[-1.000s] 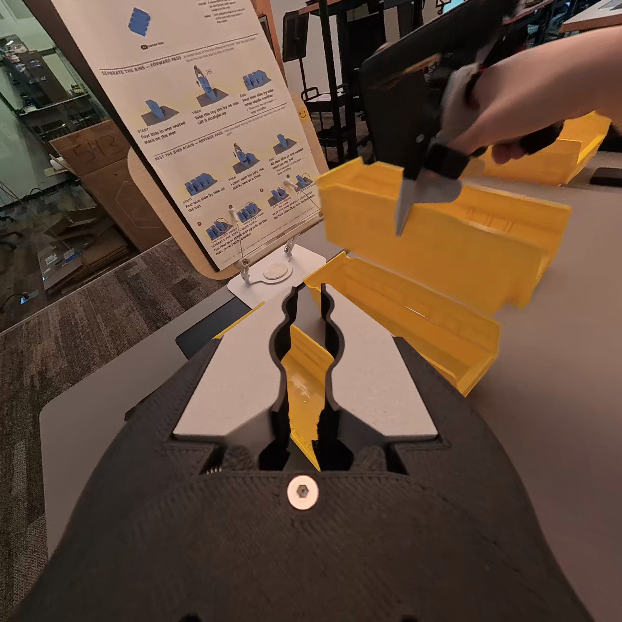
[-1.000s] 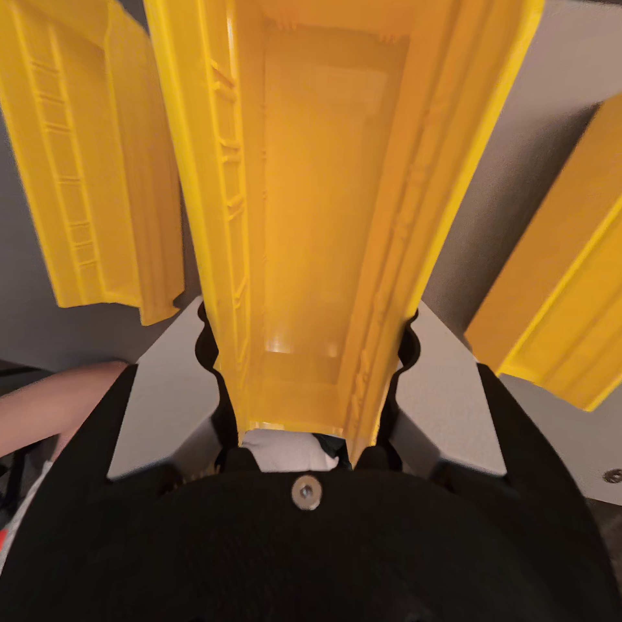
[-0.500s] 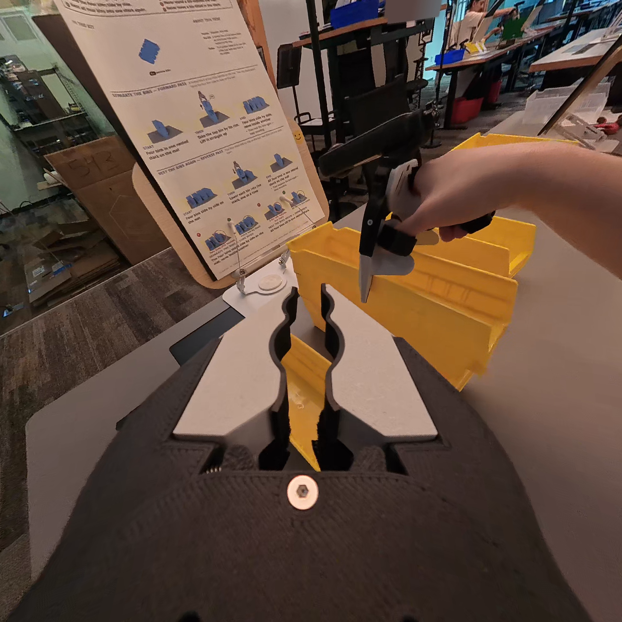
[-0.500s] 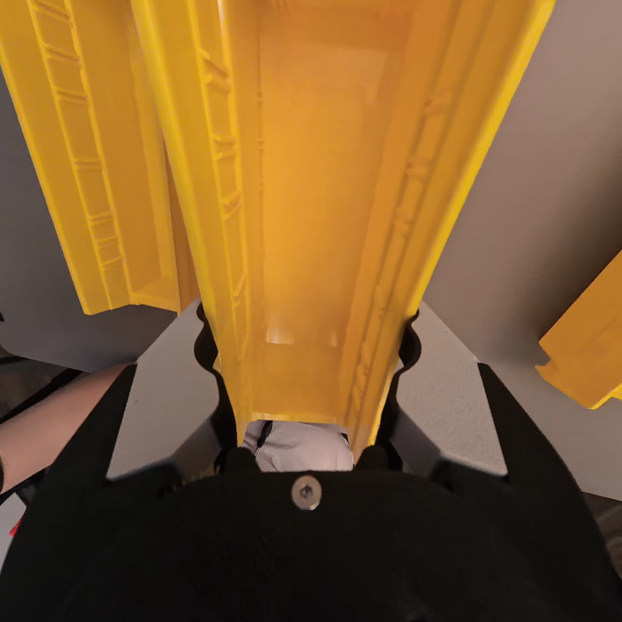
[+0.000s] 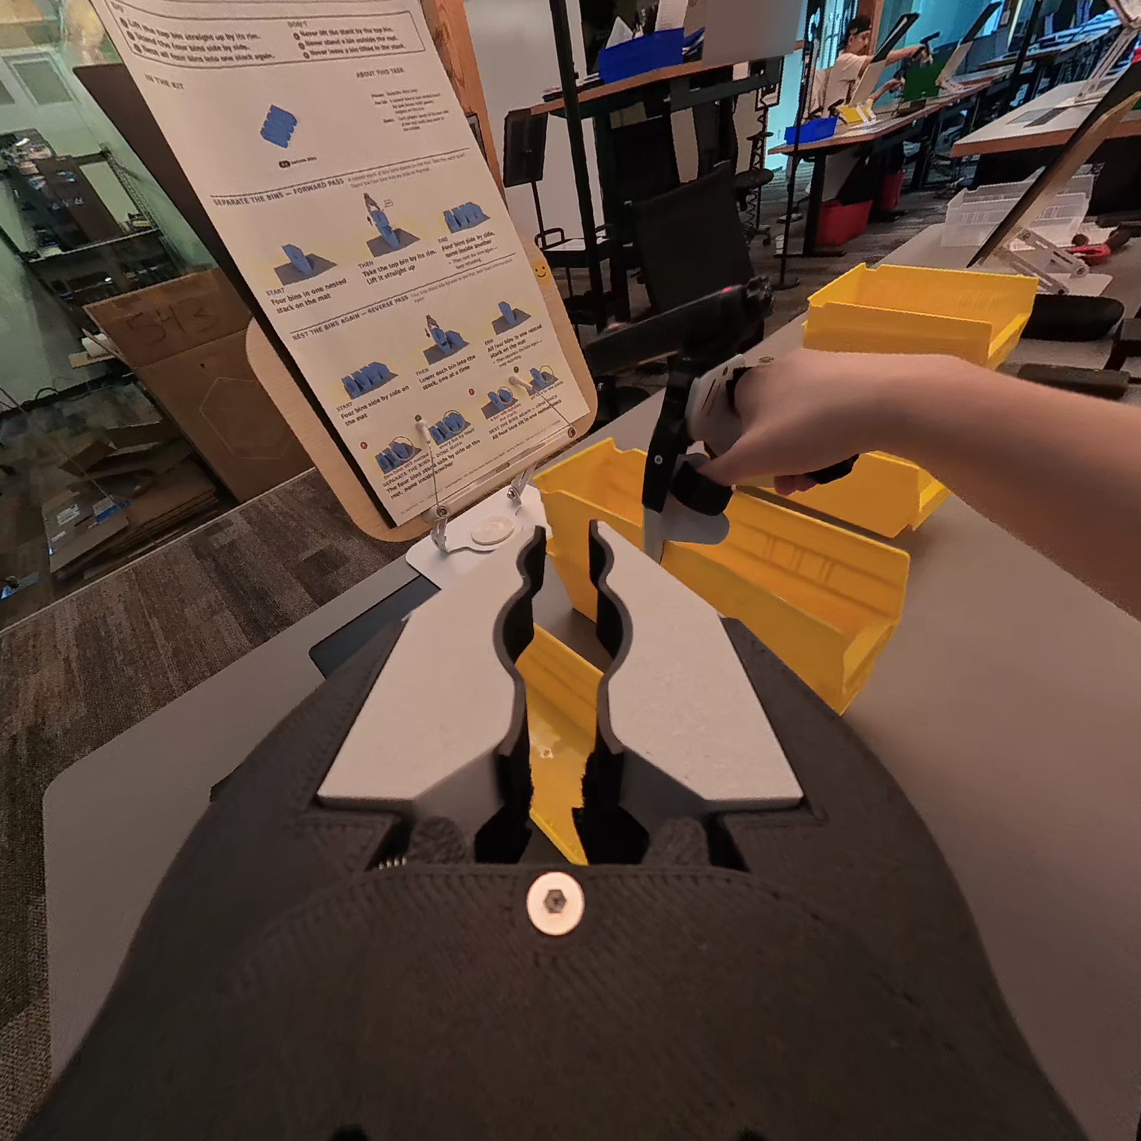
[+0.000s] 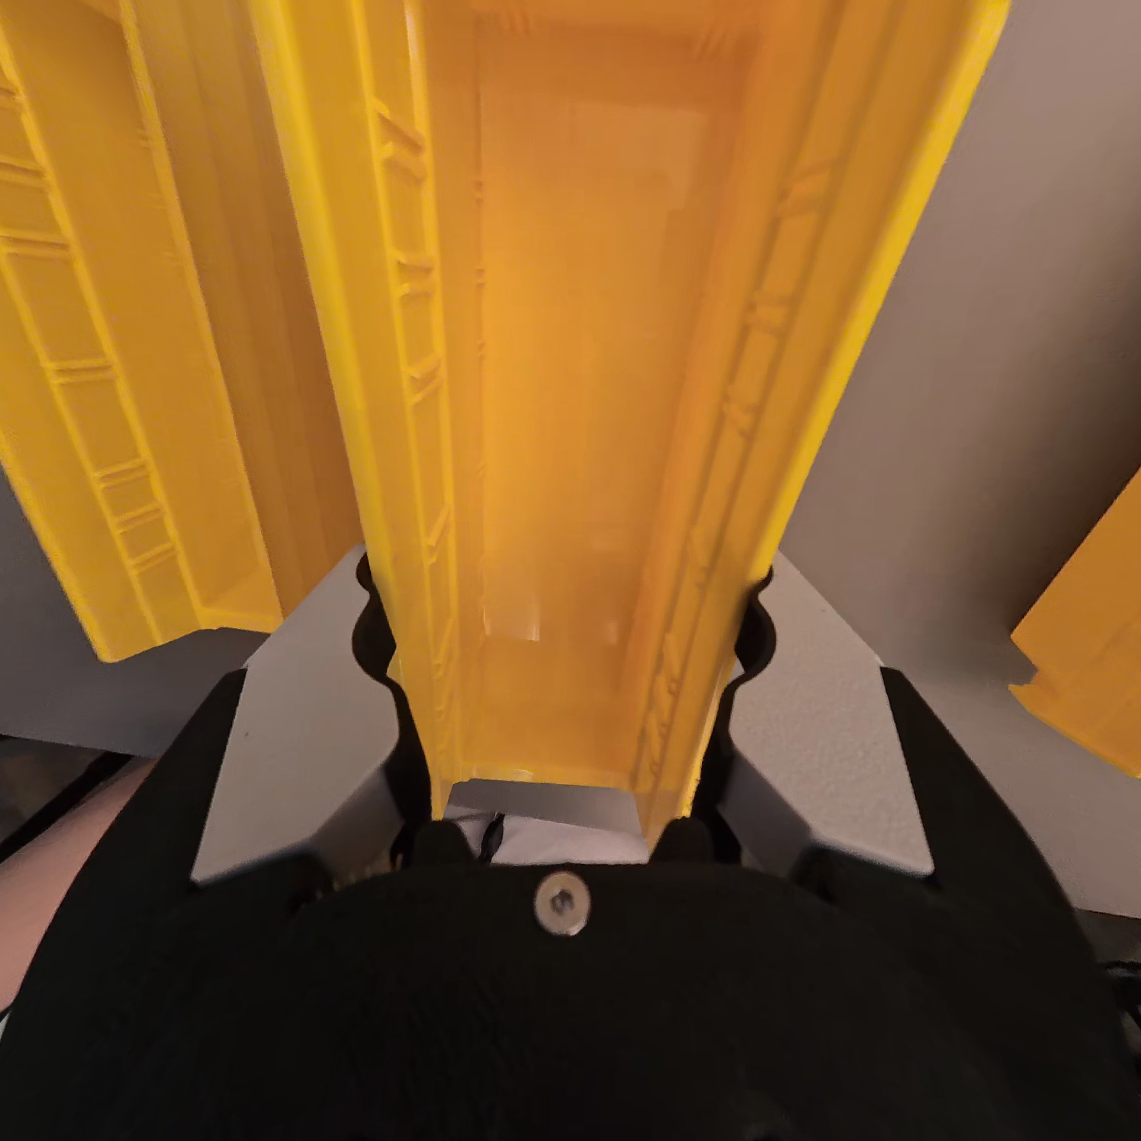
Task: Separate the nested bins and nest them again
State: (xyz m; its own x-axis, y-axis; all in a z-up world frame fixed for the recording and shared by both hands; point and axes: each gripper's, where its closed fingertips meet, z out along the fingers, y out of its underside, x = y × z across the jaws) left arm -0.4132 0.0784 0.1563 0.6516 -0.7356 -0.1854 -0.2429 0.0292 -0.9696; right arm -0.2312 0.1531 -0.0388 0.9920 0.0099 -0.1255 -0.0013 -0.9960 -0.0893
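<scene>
Yellow bin (image 6: 593, 346) hangs above the bench (image 6: 963, 346), right claw (image 6: 565, 617) clamped across both long walls to keep it level; left claw (image 5: 565, 580) pinches another bin's rim (image 5: 559, 697), likely steadying it.

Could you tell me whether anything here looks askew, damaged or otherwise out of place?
Nothing stands out. The right gripper spans an undamaged yellow bin across its width, the left gripper pinches another bin's wall, and the remaining bins sit upright on the table.

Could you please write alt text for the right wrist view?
The right gripper clamps a long yellow plastic bin across its width, seen from above over the grey table. Other yellow bins lie either side.
</scene>
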